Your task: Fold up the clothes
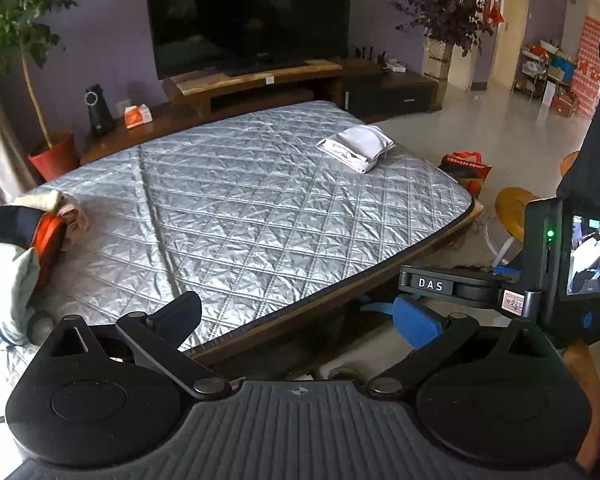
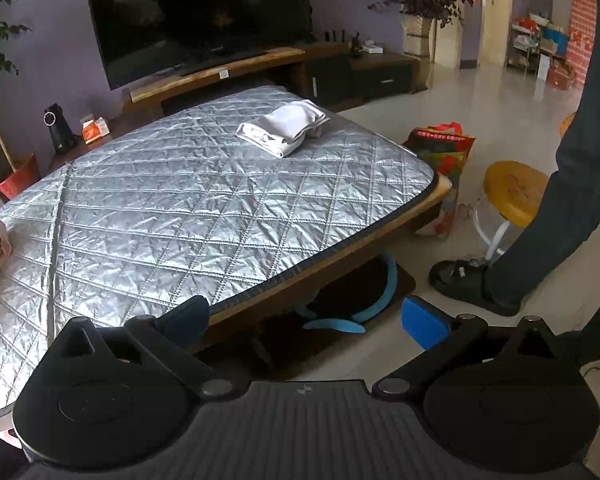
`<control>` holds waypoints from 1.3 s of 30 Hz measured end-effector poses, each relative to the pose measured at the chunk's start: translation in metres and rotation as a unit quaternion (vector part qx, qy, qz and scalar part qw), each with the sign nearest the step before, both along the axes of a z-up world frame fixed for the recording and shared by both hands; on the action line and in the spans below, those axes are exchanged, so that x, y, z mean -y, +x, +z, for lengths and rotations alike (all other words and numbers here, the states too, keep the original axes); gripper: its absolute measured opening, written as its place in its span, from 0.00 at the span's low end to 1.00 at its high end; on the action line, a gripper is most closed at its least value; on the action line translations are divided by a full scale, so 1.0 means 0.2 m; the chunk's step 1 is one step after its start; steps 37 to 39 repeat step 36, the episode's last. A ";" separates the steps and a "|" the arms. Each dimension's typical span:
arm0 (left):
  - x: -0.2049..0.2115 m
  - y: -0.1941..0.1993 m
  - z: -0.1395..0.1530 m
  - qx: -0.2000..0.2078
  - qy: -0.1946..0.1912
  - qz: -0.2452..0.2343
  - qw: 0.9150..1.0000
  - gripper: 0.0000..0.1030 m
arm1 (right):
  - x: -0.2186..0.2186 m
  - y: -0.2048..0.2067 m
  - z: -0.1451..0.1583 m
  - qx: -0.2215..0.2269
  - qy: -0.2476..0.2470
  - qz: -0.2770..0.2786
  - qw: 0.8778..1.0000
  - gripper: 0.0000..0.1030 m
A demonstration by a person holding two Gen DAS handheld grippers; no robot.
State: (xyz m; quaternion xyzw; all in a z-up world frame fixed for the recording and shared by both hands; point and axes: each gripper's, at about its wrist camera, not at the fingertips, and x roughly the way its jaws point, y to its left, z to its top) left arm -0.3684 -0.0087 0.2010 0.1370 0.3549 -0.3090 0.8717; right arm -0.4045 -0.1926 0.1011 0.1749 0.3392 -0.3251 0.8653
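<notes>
Both tongs stand wide and hold nothing: the left tongs [image 1: 300,316] and the right tongs [image 2: 316,320] hang over the near edge of the silver quilted cover [image 1: 260,200] on the low wooden desk [image 2: 380,236]. The folded white garment [image 1: 356,147] lies far ahead of them, to the right, near the cover's far corner. A heap of unfolded clothes [image 1: 16,264] lies left of the left tongs.

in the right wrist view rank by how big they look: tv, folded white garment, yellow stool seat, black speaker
1. tv
2. folded white garment
3. yellow stool seat, close to the garment and nearer the camera, so unsure
4. black speaker
</notes>
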 end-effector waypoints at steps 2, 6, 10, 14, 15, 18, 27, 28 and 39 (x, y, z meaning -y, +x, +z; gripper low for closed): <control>0.00 0.00 0.00 -0.001 0.000 0.000 1.000 1.00 | 0.00 0.00 0.00 0.001 -0.002 0.001 1.000 1.00; 0.00 0.00 -0.01 -0.004 0.003 -0.001 1.000 1.00 | -0.01 0.00 0.01 -0.002 -0.008 0.003 1.000 1.00; 0.00 0.00 -0.02 -0.005 0.004 -0.004 1.000 1.00 | 0.00 0.00 0.02 -0.006 -0.005 0.001 1.000 1.00; 0.00 0.00 -0.02 -0.005 0.006 -0.006 1.000 1.00 | -0.01 0.01 0.02 -0.009 -0.004 0.002 1.000 1.00; 0.00 0.00 -0.03 -0.007 0.006 -0.007 1.000 1.00 | -0.01 0.01 0.02 -0.010 -0.003 0.003 1.000 1.00; 0.00 0.01 -0.03 -0.011 0.002 -0.008 1.000 1.00 | 0.00 0.01 0.02 -0.011 -0.002 0.004 1.000 1.00; -0.01 -0.02 -0.04 0.010 -0.008 -0.028 1.000 1.00 | -0.03 0.02 0.02 -0.015 -0.012 0.015 1.000 1.00; -0.02 -0.03 -0.03 0.019 -0.017 -0.031 0.999 1.00 | -0.03 0.02 0.02 -0.016 -0.013 0.016 1.000 1.00; -0.05 -0.01 -0.03 0.022 -0.048 -0.027 0.998 1.00 | -0.04 0.03 0.03 -0.020 -0.015 0.019 1.000 1.00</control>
